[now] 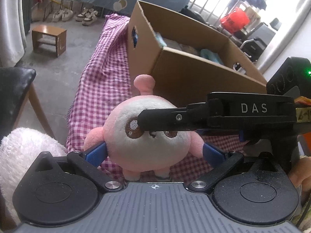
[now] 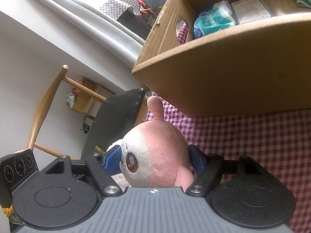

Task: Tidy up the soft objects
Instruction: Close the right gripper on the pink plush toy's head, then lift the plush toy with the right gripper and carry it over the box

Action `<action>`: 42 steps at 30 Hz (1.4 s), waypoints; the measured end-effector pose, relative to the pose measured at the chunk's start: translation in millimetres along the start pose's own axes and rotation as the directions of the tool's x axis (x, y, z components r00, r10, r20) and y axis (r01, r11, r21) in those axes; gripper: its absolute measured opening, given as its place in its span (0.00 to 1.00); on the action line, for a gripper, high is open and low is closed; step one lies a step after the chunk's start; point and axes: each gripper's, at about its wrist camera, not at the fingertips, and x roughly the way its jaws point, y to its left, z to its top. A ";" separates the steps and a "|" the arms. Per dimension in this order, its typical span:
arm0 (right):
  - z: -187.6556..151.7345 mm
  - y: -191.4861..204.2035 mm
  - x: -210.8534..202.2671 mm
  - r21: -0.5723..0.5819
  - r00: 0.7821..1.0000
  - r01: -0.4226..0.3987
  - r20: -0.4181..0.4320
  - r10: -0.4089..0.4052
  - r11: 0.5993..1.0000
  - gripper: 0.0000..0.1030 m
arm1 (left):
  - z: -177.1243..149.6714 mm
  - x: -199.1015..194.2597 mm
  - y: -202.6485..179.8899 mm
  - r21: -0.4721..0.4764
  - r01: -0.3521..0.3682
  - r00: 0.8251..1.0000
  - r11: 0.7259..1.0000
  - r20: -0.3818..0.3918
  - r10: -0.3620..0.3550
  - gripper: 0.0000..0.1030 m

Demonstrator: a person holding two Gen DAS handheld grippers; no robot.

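pink and white plush fills the near centre of the left wrist view: a round plush toy [image 1: 147,134] with brown stitched eyes and a stalk on top, standing on a worktop draped in a red-and-white checked cloth [image 1: 101,77]. the left gripper [image 1: 154,154] has its blue pads pressed against the toy's two flanks, jaws partly open to the width of the body, so it appears to hold the toy. from the right, the right gripper [image 1: 143,121] reaches across, one black finger lying over the toy's face. beyond, on the far right of the cloth, stands an open cardboard box [image 1: 194,73] with pale soft items inside. at the near left sits a white fluffy item [image 1: 25,149], and farther left a black chair seat [image 1: 13,83].

in the right wrist view the same plush toy [image 2: 155,153] sits between the right gripper [image 2: 154,160] pads, one blue pad beside the eye and the other behind the pink back; the jaws are closed to the toy's width and seem to grip it too. the cardboard box [image 2: 223,77] looms just beyond and to the right, with a tissue pack [image 2: 213,17] visible inside.

judging by this, the step in hand is carrying the toy to the box, with a two-gripper hold or a handover under way. the next move calls for one gripper to let go, then lifting the toy clear of the near wall before dropping it in.
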 end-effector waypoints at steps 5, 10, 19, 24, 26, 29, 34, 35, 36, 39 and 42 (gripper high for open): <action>-2.9 8.3 -11.6 -0.014 1.000 -0.006 0.020 0.006 1.000 0.75 | -0.1 -10.7 -5.9 0.008 0.014 1.000 1.000 0.025 -0.014 1.00; -5.8 24.2 -24.4 -0.063 0.998 0.002 0.059 0.002 0.998 0.75 | 2.0 -20.9 -10.2 0.027 0.026 0.997 0.999 0.066 -0.027 1.00; -9.6 55.9 -56.3 -0.162 0.990 -0.006 0.140 0.029 0.987 0.75 | 9.8 -46.1 -17.8 0.052 0.052 0.983 0.997 0.174 -0.061 1.00; -7.8 75.7 -78.4 -0.234 0.977 -0.022 0.200 0.070 0.972 0.75 | 17.4 -65.3 -31.8 0.093 0.027 0.966 0.995 0.254 -0.050 1.00; -4.5 80.0 -87.2 -0.254 0.971 -0.032 0.223 0.091 0.967 0.75 | 21.4 -71.9 -39.5 0.115 0.010 0.958 0.993 0.284 -0.043 1.00; 2.9 82.7 -100.2 -0.274 0.960 -0.046 0.253 0.118 0.961 0.75 | 29.4 -78.2 -51.9 0.150 -0.014 0.946 0.989 0.322 -0.035 1.00; 26.8 81.4 -127.0 -0.307 0.939 -0.042 0.312 0.142 0.951 0.75 | 51.3 -80.1 -76.0 0.230 -0.050 0.931 0.972 0.362 -0.038 1.00; 31.9 80.6 -132.1 -0.309 0.936 -0.036 0.321 0.140 0.950 0.75 | 56.9 -78.9 -81.4 0.247 -0.055 0.929 0.967 0.368 -0.041 1.00; 39.6 78.9 -138.8 -0.309 0.933 -0.029 0.333 0.137 0.951 0.75 | 64.8 -77.1 -87.7 0.267 -0.060 0.926 0.962 0.374 -0.046 1.00; 63.3 69.8 -158.4 -0.292 0.923 -0.010 0.366 0.121 0.956 0.75 | 86.6 -68.9 -105.0 0.316 -0.053 0.918 0.947 0.389 -0.078 1.00; 89.8 53.0 -178.6 -0.260 0.917 0.034 0.392 0.074 0.965 0.75 | 111.1 -52.6 -124.6 0.358 -0.031 0.915 0.933 0.387 -0.118 1.00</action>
